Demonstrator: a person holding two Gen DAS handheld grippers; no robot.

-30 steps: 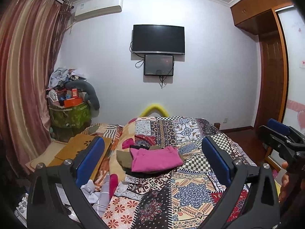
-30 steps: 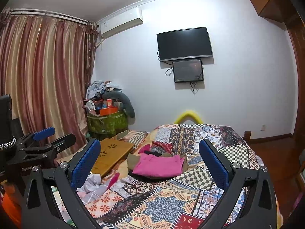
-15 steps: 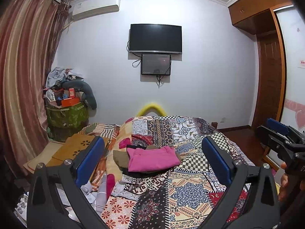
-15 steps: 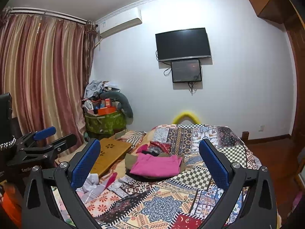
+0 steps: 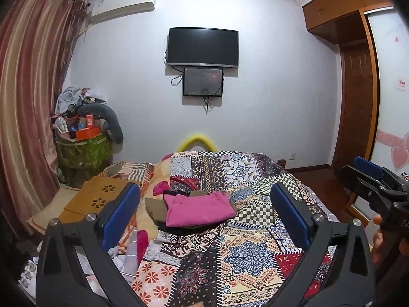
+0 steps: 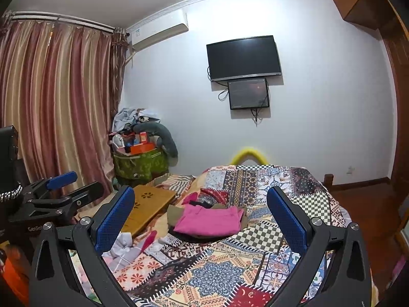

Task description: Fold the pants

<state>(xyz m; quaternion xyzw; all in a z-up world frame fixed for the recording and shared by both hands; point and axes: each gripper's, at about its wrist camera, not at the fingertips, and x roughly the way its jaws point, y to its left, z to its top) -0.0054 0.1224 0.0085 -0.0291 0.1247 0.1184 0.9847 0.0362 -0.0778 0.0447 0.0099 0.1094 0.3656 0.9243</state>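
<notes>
Both grippers held up above the near end of the bed, nothing in them. Left gripper (image 5: pixel 204 204): blue-padded fingers spread wide apart, empty. Right gripper (image 6: pixel 200 208): same, fingers wide apart, empty.

Task item: folded bright pink fabric pants (image 5: pixel 198 208) lying flat on top of a small stack of olive and black garments (image 5: pixel 156 206), toward the left edge of the patchwork-quilt bed (image 5: pixel 250 253), roughly mid-length. Pink piece looks like a neat rectangle already, so likely the fold is finished or a new garment is about to be picked; can't tell which. Neither gripper touches any cloth.

Next move, judged: if more folding is needed, both grippers must drop forward to the stack and pinch the pink cloth's edge or corners.

View differences: left wrist view shows the right gripper body and fingertips of the hand at the right border, plus the wooden wardrobe (image 5: pixel 358 81). Right wrist view shows the left gripper at its left border and much more of the striped curtain (image 6: pixel 51 107).
</notes>
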